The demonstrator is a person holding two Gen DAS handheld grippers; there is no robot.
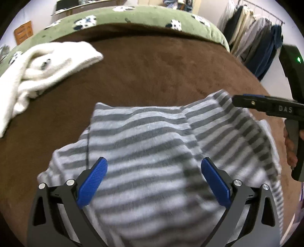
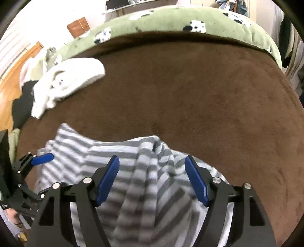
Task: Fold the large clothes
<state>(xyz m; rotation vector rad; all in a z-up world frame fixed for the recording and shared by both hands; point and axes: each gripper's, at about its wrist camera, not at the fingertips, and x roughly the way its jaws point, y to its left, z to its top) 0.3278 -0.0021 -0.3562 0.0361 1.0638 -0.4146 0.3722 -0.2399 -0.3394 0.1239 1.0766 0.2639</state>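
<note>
A grey-and-white striped garment [image 1: 148,136] [image 2: 106,152] lies bunched and partly folded on the near side of a brown blanket [image 1: 152,66] [image 2: 190,95]. My left gripper [image 1: 154,160] hovers over its middle with blue pads spread wide and nothing pinched; one left pad [image 2: 43,158] shows at the garment's left edge in the right wrist view. My right gripper [image 2: 151,157] is open over a raised ridge of striped cloth, and its pads do not press on it. From the left wrist view, the right gripper [image 1: 235,99] reaches over the garment's far right corner, held by a hand [image 1: 290,148].
A white fluffy garment [image 1: 47,62] [image 2: 70,79] lies crumpled at the far left of the blanket. A green patterned cover [image 1: 133,15] [image 2: 171,20] borders the far edge. A clothes rack [image 1: 256,41] stands at the right. Dark clothing [image 2: 22,102] and wooden floor [image 2: 11,81] lie left.
</note>
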